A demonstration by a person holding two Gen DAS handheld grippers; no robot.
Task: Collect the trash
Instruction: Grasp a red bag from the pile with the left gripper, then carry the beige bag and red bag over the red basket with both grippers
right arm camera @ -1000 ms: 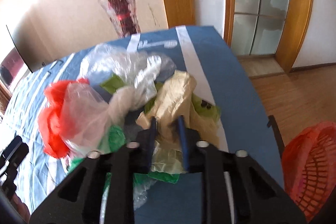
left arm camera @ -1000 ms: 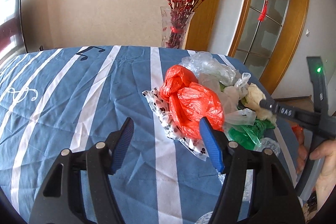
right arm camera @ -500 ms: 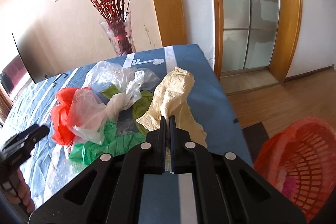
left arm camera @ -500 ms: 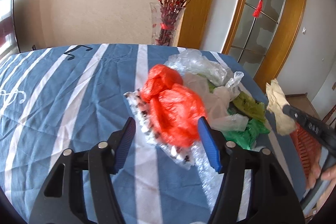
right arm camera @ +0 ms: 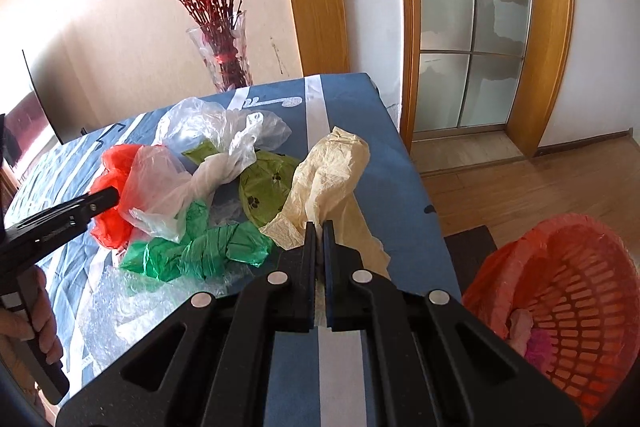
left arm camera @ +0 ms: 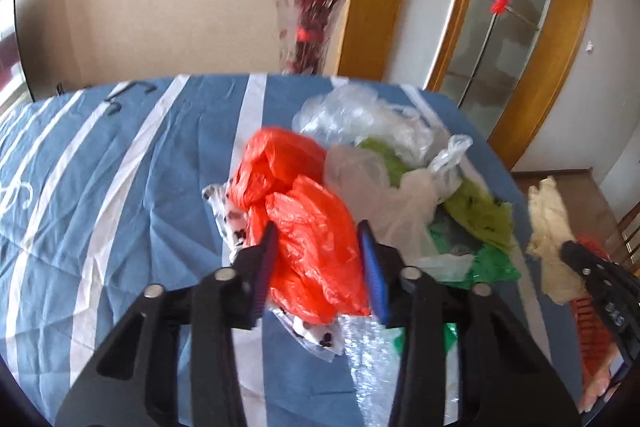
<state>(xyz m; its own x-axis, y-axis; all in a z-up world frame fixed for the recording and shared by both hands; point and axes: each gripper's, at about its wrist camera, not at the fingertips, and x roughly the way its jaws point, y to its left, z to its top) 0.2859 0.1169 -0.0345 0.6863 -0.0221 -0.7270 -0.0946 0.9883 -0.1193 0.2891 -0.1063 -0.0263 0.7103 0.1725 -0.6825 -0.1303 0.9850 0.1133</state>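
A heap of plastic bags lies on the blue striped tablecloth [left arm camera: 120, 187]. My left gripper [left arm camera: 318, 231] is part open, its jaws on either side of the red bag [left arm camera: 304, 227], which also shows in the right wrist view [right arm camera: 110, 227]. My right gripper [right arm camera: 319, 227] is shut on the cream bag [right arm camera: 332, 179] and holds it up at the table's right edge; it also shows in the left wrist view [left arm camera: 550, 227]. Clear bags [right arm camera: 216, 131], a yellow-green bag [right arm camera: 268, 187] and a green bag [right arm camera: 200, 251] lie between.
A red plastic basket [right arm camera: 560, 299] with some trash in it stands on the floor right of the table. A glass vase [right arm camera: 226, 59] with red branches stands at the table's far edge. A wooden door frame and glass door are behind.
My left gripper has moved onto the red bag and its jaws have narrowed around it. My right gripper closed on the cream bag and lifted it right, off the heap.
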